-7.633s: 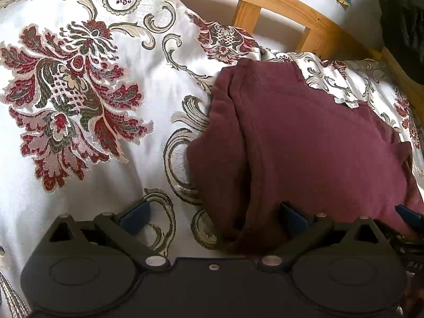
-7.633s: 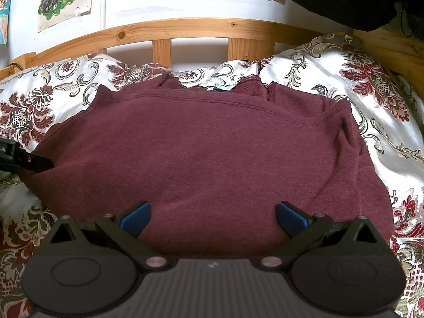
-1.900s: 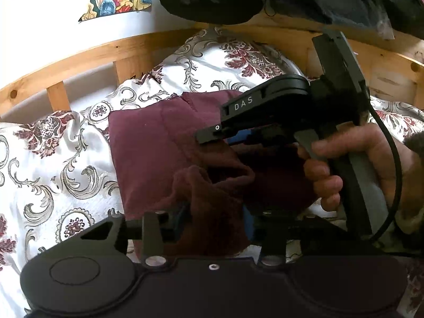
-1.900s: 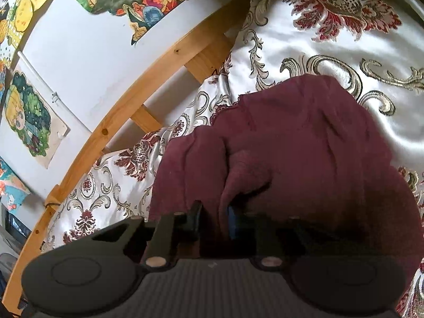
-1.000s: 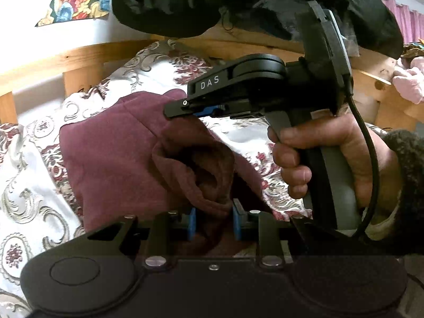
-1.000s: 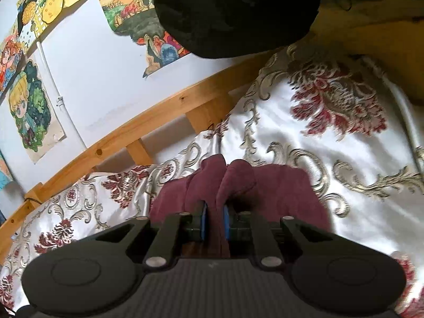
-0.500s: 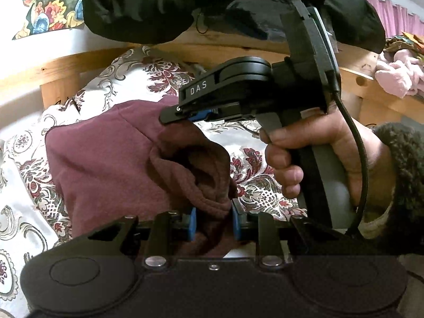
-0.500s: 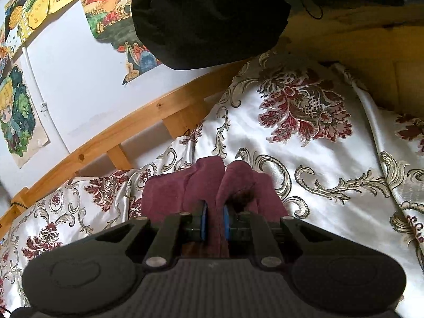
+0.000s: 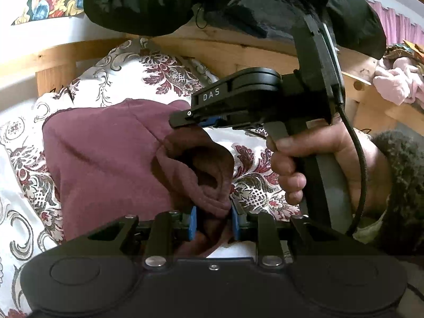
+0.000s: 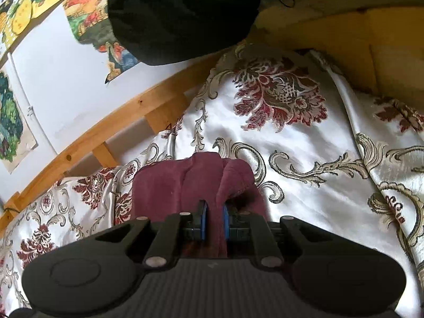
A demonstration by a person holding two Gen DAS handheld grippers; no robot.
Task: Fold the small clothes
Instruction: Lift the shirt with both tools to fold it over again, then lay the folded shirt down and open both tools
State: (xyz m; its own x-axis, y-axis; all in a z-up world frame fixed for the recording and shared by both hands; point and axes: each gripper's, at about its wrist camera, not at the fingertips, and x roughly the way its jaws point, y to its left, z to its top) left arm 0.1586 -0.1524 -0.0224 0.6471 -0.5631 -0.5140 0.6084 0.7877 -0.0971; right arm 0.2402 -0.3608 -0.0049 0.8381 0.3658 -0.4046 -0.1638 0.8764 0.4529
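Note:
A maroon sweatshirt (image 9: pixel 106 159) lies partly folded on a floral bedspread (image 9: pixel 164 79). My left gripper (image 9: pixel 213 222) is shut on a bunched edge of it near the bottom of the left wrist view. My right gripper (image 10: pixel 213 221) is shut on another bunched edge of the sweatshirt (image 10: pixel 169 185). In the left wrist view the right gripper (image 9: pixel 209 122) shows from the side, held in a hand, just above and right of the left one, with cloth hanging under its blue pads.
A wooden bed frame (image 9: pixel 55 58) runs behind the bedspread (image 10: pixel 291 137). A black garment (image 9: pixel 212 0) hangs over the frame, also seen in the right wrist view (image 10: pixel 180 16). Posters (image 10: pixel 16 122) hang on the white wall. Pink cloth (image 9: pixel 397 82) lies at far right.
Both grippers have carried their edges of the sweatshirt a little further to the right, side by side. More bedspread shows ahead of the right gripper. Both stay shut.

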